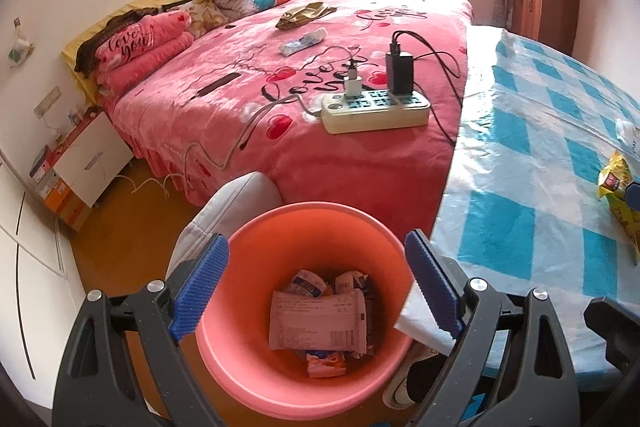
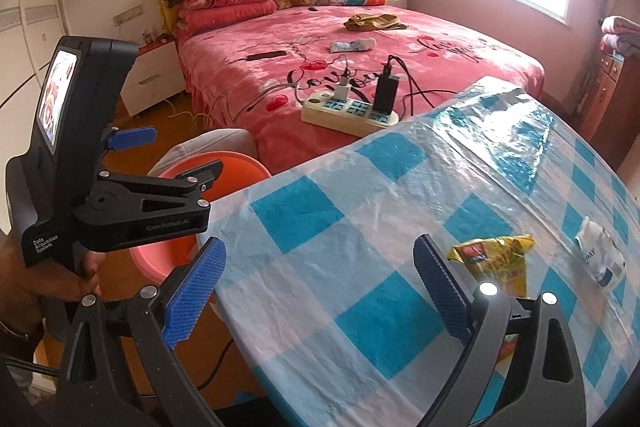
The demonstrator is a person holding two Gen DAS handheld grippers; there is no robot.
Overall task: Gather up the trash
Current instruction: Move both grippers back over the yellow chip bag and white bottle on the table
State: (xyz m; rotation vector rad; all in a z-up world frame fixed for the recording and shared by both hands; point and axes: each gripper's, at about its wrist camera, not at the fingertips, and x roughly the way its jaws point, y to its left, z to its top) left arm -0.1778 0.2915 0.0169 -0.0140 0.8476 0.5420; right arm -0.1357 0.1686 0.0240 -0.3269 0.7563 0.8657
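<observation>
While both tools hang parted — left gripper: (image 1: 316,287) blue pads spread wide and holding nothing, poised above the pink bin (image 1: 308,307), which fills the view's 6 o'clock.
Right gripper: (image 2: 320,295) jaws likewise released and empty, low over the blue-checked table (image 2: 360,227); its right pad sits just beside a yellow snack wrapper (image 2: 496,259).
Bin contents: a white wrapper (image 1: 316,323) lies on top of several smaller packets.
Remaining trash on table: the yellow wrapper at 4 o'clock in the right view, a white packet (image 2: 600,259) near it toward 3 o'clock.
Bed: (image 1: 320,155) pink-blanketed, at 12 o'clock beyond bin and table, bearing a power strip (image 1: 376,107) with chargers plugged in, a small blue-and-white packet (image 1: 302,42) and a crumpled gold bag (image 1: 304,15).
</observation>
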